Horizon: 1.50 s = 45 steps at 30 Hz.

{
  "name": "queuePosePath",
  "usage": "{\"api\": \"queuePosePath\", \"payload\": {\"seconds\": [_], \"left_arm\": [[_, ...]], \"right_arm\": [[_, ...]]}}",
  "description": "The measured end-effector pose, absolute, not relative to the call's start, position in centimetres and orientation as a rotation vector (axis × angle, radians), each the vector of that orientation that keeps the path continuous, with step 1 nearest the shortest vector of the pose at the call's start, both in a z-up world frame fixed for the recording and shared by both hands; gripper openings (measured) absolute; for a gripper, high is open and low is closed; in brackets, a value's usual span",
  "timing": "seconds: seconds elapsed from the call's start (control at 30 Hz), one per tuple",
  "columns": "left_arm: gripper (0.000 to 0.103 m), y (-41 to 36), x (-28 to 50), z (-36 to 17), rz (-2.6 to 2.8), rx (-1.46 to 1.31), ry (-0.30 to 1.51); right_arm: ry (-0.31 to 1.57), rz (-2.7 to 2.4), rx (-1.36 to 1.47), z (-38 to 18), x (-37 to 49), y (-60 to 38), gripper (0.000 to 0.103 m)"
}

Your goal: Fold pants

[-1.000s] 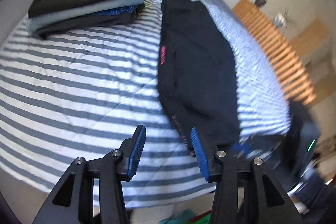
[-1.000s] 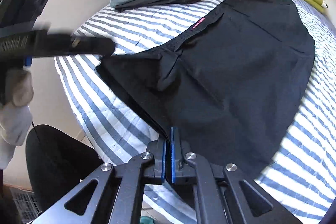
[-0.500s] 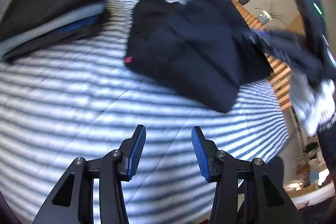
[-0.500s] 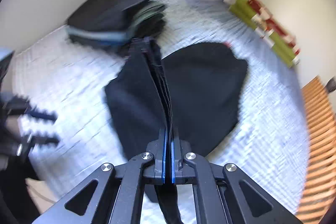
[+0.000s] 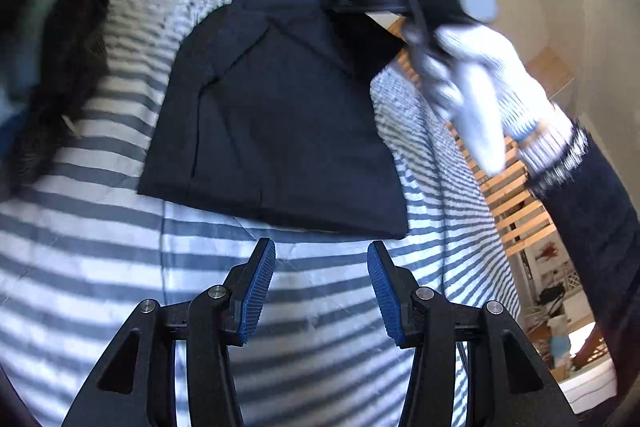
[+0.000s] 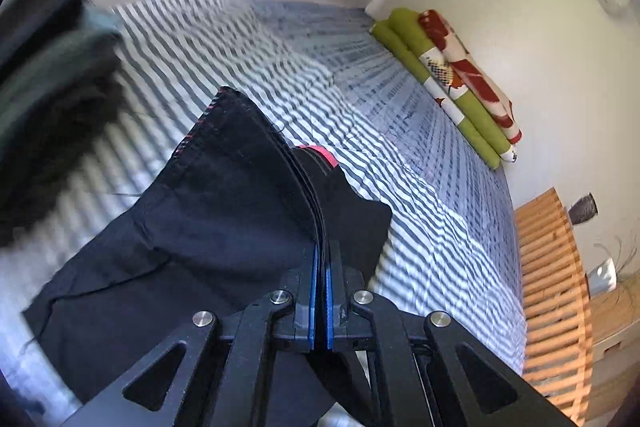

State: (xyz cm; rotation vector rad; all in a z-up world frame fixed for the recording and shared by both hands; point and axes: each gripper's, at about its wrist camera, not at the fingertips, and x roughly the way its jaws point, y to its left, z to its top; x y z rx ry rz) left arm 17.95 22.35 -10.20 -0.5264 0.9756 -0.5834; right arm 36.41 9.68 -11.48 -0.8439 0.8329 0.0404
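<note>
Across mid-frame in the left wrist view, the dark pants [image 5: 276,115] lie on the striped bedspread [image 5: 100,259], far end lifted toward upper right. Right gripper [image 6: 321,291] is pinched tight on that stacked edge, layers kept together so they travel as one. In the left view, the gloved hand [image 5: 476,75] carries it at upper right. Left gripper [image 5: 320,291] sits low centre, jaws partway apart and opening, nothing between them, just short of the near fold edge, probably staged to pin or smooth it. Blurred stack of folded clothes [image 5: 44,59] at left edge.
</note>
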Motion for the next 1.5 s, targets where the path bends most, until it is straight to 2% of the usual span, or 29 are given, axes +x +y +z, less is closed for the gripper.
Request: {"api": "queuePosePath", "payload": {"seconds": [0.2, 0.23, 0.27, 0.3, 0.33, 0.53, 0.67, 0.9, 1.03, 1.1, 1.2, 1.33, 1.37, 1.4, 1.47, 1.5], "left_arm": [[0.052, 20.7, 20.1, -11.3, -0.633, -0.508, 0.998], [0.052, 20.5, 20.3, -11.2, -0.634, -0.496, 0.995], [0.052, 20.2, 20.4, -11.0, -0.637, -0.482, 0.990], [0.052, 20.1, 20.5, -10.7, -0.636, -0.470, 0.980], [0.052, 20.0, 20.4, -10.3, -0.632, -0.463, 0.971], [0.052, 20.3, 21.0, -8.7, -0.536, -0.423, 0.916], [0.052, 20.0, 22.2, -8.0, -0.487, -0.381, 0.915], [0.052, 20.4, 24.6, -7.8, -0.301, -0.268, 0.932], [0.053, 22.4, 25.7, -8.8, -0.198, -0.220, 0.951], [0.059, 23.5, 26.0, -9.9, -0.229, -0.261, 0.990], [0.058, 24.0, 26.1, -11.5, -0.262, -0.293, 1.016], [0.031, 24.0, 25.9, -11.5, -0.259, -0.282, 0.991], [0.027, 24.0, 25.7, -11.5, -0.255, -0.281, 0.986], [0.022, 24.0, 25.9, -11.6, -0.254, -0.277, 0.981], [0.019, 24.1, 25.5, -11.4, -0.250, -0.272, 0.964], [0.017, 24.0, 25.3, -11.3, -0.248, -0.263, 0.957]], "right_arm": [[0.946, 0.031, -0.804, -16.7, 41.7, 8.3, 0.004], [0.959, 0.035, -0.806, -17.1, 41.8, 8.1, 0.008], [0.968, 0.034, -0.811, -17.4, 41.9, 7.8, 0.019], [0.963, 0.028, -0.805, -17.3, 41.8, 7.2, 0.025], [0.961, 0.039, -0.767, -16.6, 41.8, 6.5, 0.033], [0.926, 0.082, -0.428, -9.0, 40.1, 1.1, 0.045], [0.843, 0.077, -0.396, -6.5, 36.2, -1.7, 0.054], [0.867, 0.104, -0.328, -6.4, 37.9, -0.3, 0.054], [0.875, 0.047, -0.191, -5.9, 35.5, -4.1, 0.054], [0.934, 0.042, -0.127, -7.2, 33.5, -6.6, 0.054], [0.973, -0.016, -0.124, -9.9, 31.4, -9.1, 0.053], [1.058, -0.060, -0.067, -12.9, 33.7, -10.2, 0.040], [1.067, -0.069, -0.057, -13.2, 34.3, -10.3, 0.031], [1.079, -0.082, -0.057, -13.8, 35.3, -9.9, 0.027], [1.075, -0.099, -0.059, -14.1, 36.4, -9.3, 0.006], [1.058, -0.085, -0.056, -13.9, 36.7, -8.7, 0.006]]}}
